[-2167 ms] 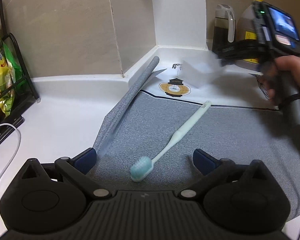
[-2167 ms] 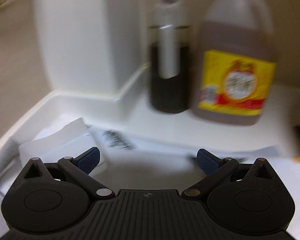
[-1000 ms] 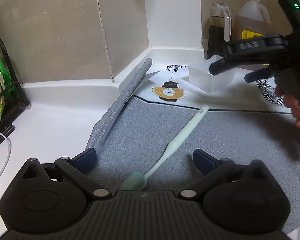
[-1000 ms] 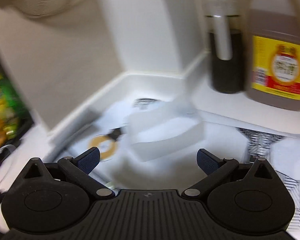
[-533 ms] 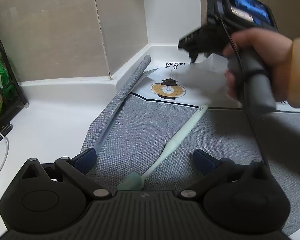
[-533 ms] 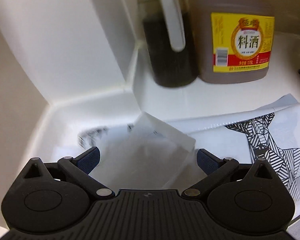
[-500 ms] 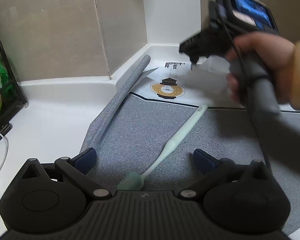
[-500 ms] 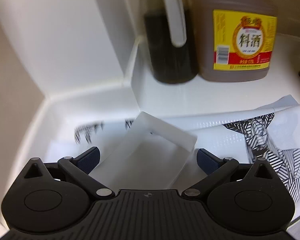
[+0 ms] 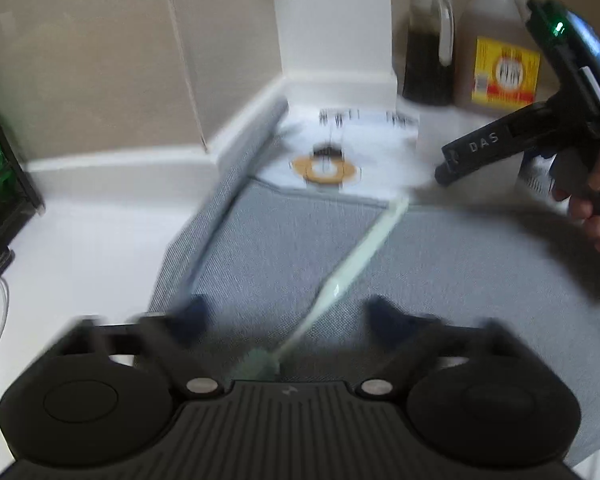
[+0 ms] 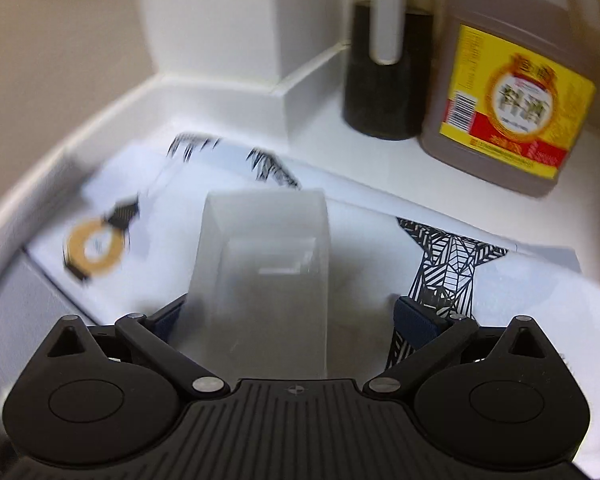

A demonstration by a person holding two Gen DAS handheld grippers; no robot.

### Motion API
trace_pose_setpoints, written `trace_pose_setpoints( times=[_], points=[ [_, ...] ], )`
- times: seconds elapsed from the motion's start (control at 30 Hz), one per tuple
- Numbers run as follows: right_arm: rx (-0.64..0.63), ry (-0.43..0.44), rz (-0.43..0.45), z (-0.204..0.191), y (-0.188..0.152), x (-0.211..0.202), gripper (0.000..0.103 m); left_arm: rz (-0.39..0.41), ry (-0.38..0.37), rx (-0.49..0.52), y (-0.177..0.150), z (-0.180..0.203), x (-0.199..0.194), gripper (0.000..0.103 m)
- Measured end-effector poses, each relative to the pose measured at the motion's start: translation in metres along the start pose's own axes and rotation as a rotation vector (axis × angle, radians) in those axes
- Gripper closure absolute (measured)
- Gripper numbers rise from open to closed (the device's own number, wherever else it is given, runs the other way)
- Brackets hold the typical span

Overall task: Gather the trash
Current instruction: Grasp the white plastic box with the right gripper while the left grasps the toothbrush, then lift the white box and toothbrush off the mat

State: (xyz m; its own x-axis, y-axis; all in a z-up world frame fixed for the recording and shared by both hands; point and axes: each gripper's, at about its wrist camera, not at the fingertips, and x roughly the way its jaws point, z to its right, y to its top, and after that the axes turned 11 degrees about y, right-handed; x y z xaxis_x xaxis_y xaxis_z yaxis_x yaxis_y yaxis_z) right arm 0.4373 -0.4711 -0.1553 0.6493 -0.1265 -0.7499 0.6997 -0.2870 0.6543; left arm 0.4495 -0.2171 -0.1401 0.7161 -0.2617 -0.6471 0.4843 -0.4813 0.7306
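Left wrist view: the left gripper (image 9: 286, 314) points steeply down at the grey mat (image 9: 440, 272). Its jaws have just been closing; they straddle the pale toothbrush (image 9: 352, 264) without touching it. The brush's long axis runs from its head, nearest the gripper, away to the far right. The right gripper (image 9: 446, 174) hovers far right.

Right wrist view: that gripper stands wide around a translucent plastic box (image 10: 264, 276) on printed paper (image 10: 500, 292). The left pad looks close against the box; the right pad stands clear.

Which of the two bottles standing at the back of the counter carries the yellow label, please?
The larger amber jug, on the right in the right wrist view. The slimmer dark bottle beside it has only a pale handle and no label.
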Motion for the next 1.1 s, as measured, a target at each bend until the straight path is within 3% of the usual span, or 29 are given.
trace_pose_setpoints(
  times=[0.03, 0.07, 0.1, 0.17, 0.23, 0.37, 0.63, 0.77, 1.1],
  points=[
    [-0.043, -0.013, 0.008, -0.005, -0.004, 0.0, 0.001, -0.014, -0.017, -0.014, 0.0, -0.001, -0.001, 0.04],
    [-0.061, -0.009, 0.026, -0.007, -0.008, -0.002, 0.004, -0.027, -0.041, -0.021, 0.001, -0.002, -0.003, 0.064],
    [-0.066, 0.005, 0.034, -0.009, -0.011, -0.004, 0.008, -0.037, -0.048, -0.024, 0.002, -0.003, -0.004, 0.076],
    [-0.087, 0.026, 0.069, -0.011, -0.015, -0.013, 0.039, -0.04, -0.043, -0.013, 0.002, -0.001, -0.01, 0.091],
    [-0.092, 0.033, 0.086, -0.012, -0.017, -0.021, 0.04, -0.039, -0.043, -0.014, 0.0, -0.001, -0.015, 0.098],
    [-0.031, 0.095, 0.135, -0.006, -0.027, -0.043, 0.04, -0.032, -0.041, -0.058, -0.003, -0.007, -0.03, 0.099],
    [-0.036, 0.16, 0.241, -0.01, -0.062, -0.107, 0.04, -0.004, -0.034, -0.132, -0.013, -0.02, -0.067, 0.099],
    [-0.054, 0.182, 0.298, -0.013, -0.09, -0.145, 0.04, 0.035, -0.029, -0.155, -0.019, -0.022, -0.102, 0.099],
    [-0.182, 0.238, 0.345, -0.016, -0.163, -0.248, 0.04, 0.092, 0.021, -0.164, -0.055, -0.01, -0.203, 0.099]
  ],
)
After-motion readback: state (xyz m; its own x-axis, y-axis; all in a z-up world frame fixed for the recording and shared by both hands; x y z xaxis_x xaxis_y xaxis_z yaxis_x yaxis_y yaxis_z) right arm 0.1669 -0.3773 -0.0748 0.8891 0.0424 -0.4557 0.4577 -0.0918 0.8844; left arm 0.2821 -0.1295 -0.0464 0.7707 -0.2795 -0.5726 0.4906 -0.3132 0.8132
